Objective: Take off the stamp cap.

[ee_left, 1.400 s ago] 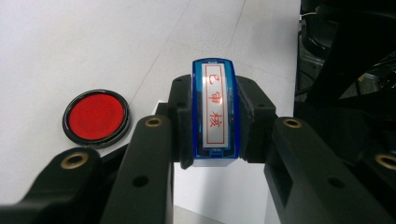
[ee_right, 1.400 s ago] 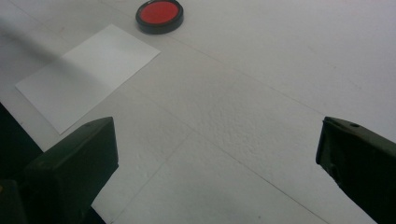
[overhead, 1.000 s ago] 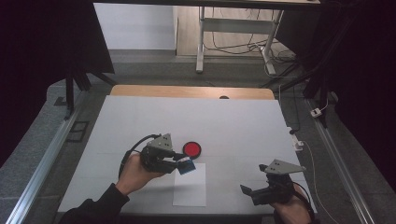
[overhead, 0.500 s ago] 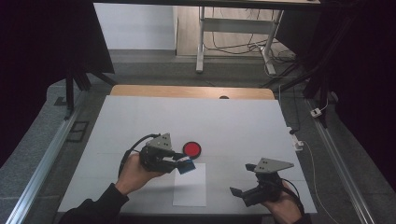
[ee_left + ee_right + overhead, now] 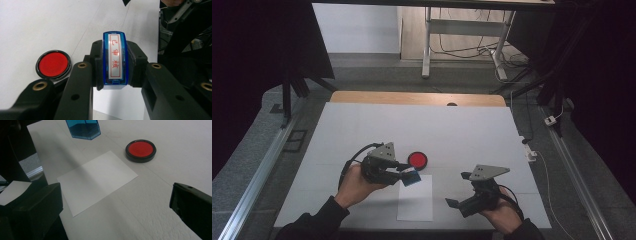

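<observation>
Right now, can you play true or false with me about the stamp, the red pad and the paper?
1. The left hand-held gripper clamps the blue stamp. True.
2. The ink pad is green. False: it is red.
3. The stamp rests on the paper. False: it is held above it.
4. The right hand-held gripper is open with nothing in it. True.
5. The ink pad sits on the paper. False: it sits beside it on the table.

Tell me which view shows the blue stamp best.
The left gripper view: the stamp sits close and centred between the left tool's jaws, its red-lettered label readable. The right gripper view catches only its blue lower end at the top edge. The high view shows a small blue shape above the paper.
</observation>
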`<state>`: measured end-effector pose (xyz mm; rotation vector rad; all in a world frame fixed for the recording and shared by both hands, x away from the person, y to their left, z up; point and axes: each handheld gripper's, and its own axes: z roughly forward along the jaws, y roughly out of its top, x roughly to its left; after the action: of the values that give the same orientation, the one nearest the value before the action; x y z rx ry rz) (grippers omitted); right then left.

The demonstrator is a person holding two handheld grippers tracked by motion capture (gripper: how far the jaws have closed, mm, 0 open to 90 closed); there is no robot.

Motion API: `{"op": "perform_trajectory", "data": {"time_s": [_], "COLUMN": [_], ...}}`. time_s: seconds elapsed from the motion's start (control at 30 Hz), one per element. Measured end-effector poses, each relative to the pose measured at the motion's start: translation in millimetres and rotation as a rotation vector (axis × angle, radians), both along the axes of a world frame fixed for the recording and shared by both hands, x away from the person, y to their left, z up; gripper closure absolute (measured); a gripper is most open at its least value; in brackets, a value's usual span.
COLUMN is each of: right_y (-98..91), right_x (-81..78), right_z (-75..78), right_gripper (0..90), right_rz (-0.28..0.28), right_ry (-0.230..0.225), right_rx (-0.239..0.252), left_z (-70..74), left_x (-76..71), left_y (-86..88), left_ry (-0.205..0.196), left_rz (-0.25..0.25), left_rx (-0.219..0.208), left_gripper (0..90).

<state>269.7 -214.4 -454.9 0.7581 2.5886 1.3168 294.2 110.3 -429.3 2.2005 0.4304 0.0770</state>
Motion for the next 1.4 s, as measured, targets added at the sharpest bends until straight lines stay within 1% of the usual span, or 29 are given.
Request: {"op": "perform_trajectory", "data": {"time_s": [0.13, 0.17, 0.23, 0.4, 0.5, 0.63, 0.67, 0.77, 0.9, 0.97, 1.07, 1.2, 1.3, 1.4], "right_y": [7.6, 9.5, 13.0, 23.1, 29.1, 36.2, 38.0, 43.3, 52.1, 56.5, 62.7, 69.0, 73.0, 78.3], "right_x": [4.8, 6.1, 8.9, 16.2, 21.3, 26.1, 27.0, 29.2, 31.1, 32.2, 34.7, 39.6, 42.3, 43.0], "right_z": [-1.9, -2.5, -3.0, -2.8, -4.2, -6.7, -7.3, -7.8, -7.8, -7.6, -8.0, -11.4, -13.9, -16.2], "right_gripper": [0.0, 0.0, 0.0, 0.0, 0.0, 0.0, 0.0, 0.0, 0.0, 0.0, 0.0, 0.0, 0.0, 0.0], "right_rz": [-0.007, -0.004, 0.009, 0.019, 0.025, 0.043, 0.048, 0.070, 0.104, 0.127, 0.148, 0.167, 0.197, 0.230], "right_ry": [-0.027, -0.031, -0.017, -0.021, -0.008, -0.006, -0.006, -0.002, 0.007, 0.005, -0.001, 0.014, 0.029, 0.039], "right_rx": [-0.030, -0.031, -0.021, -0.039, -0.038, -0.049, -0.043, -0.055, -0.042, -0.032, -0.035, -0.031, -0.017, -0.020], "left_z": [1.2, 1.4, 1.1, 1.5, 2.3, 2.6, 2.6, 2.9, 3.5, 3.6, 3.6, 3.5, 2.9, 2.3], "left_x": [0.1, 0.1, 0.2, 0.4, 0.6, 0.9, 1.0, 1.3, 1.6, 2.0, 2.0, 1.8, 1.8, 2.0], "left_y": [1.7, 2.0, 2.5, 3.4, 4.7, 5.6, 5.7, 5.7, 6.8, 7.4, 7.5, 7.3, 6.9, 6.5], "left_ry": [-0.002, -0.003, -0.002, -0.006, -0.003, 0.000, -0.001, 0.000, -0.010, -0.014, -0.015, -0.021, -0.020, -0.021], "left_rz": [0.004, 0.006, 0.004, -0.001, 0.002, -0.002, -0.003, -0.006, -0.011, -0.018, -0.025, -0.035, -0.043, -0.059], "left_rx": [-0.003, -0.004, -0.004, 0.000, -0.015, -0.024, -0.026, -0.027, -0.039, -0.043, -0.049, -0.051, -0.059, -0.067], "left_gripper": [70.2, 70.2, 70.2, 70.2, 70.2, 70.3, 70.3, 70.2, 70.3, 70.3, 70.3, 70.3, 70.3, 70.3]}}
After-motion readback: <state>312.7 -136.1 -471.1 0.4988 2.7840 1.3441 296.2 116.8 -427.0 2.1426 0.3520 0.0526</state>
